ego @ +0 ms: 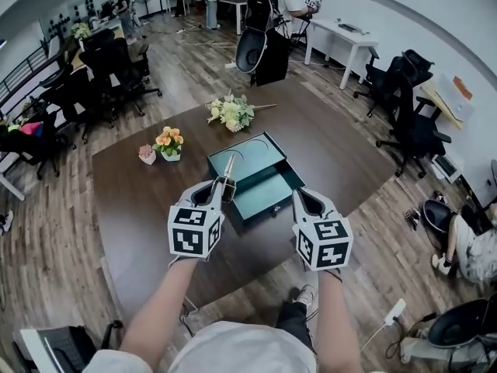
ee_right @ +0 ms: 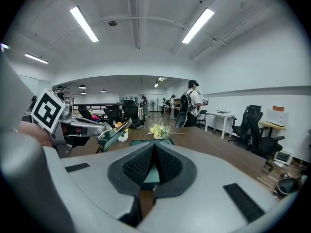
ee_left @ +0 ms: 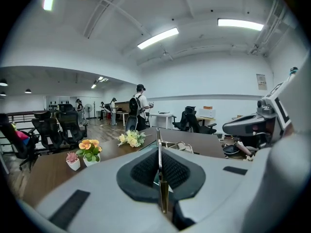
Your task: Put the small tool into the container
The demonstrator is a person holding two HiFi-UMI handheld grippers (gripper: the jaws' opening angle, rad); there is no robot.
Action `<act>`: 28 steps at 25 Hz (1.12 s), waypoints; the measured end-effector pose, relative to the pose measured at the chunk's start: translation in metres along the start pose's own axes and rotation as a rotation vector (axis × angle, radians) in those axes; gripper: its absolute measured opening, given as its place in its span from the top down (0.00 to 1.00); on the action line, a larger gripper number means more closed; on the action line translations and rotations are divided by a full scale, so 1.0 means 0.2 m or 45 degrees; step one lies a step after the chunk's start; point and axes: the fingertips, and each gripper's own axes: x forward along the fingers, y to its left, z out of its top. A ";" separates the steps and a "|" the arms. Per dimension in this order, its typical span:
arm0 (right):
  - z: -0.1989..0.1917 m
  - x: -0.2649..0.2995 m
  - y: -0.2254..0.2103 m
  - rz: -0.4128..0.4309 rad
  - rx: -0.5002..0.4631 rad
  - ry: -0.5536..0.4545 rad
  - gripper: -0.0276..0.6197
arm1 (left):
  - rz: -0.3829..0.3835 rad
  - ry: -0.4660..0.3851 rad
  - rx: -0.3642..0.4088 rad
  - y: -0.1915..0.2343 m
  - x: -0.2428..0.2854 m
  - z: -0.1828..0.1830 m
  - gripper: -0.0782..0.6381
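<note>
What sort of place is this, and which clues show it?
Probably an open-plan office: black swivel chairs stand in clusters, a white desk stands by the wall, and strip lights cross the ceiling.

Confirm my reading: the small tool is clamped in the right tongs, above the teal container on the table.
Wrong side. The small tool is clamped in the left tongs; the left gripper view shows its thin shaft pinched there. The right tongs are shut, empty. The rest holds: above the teal container on the table.
</note>
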 end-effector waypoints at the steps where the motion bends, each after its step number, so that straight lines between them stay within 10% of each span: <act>1: 0.00 0.03 -0.02 0.021 -0.004 0.001 0.95 | 0.020 0.004 -0.002 0.00 0.02 0.00 0.90; 28: 0.26 0.48 -0.31 0.699 -0.178 -0.027 0.95 | 0.647 0.038 -0.173 -0.15 0.11 0.12 0.90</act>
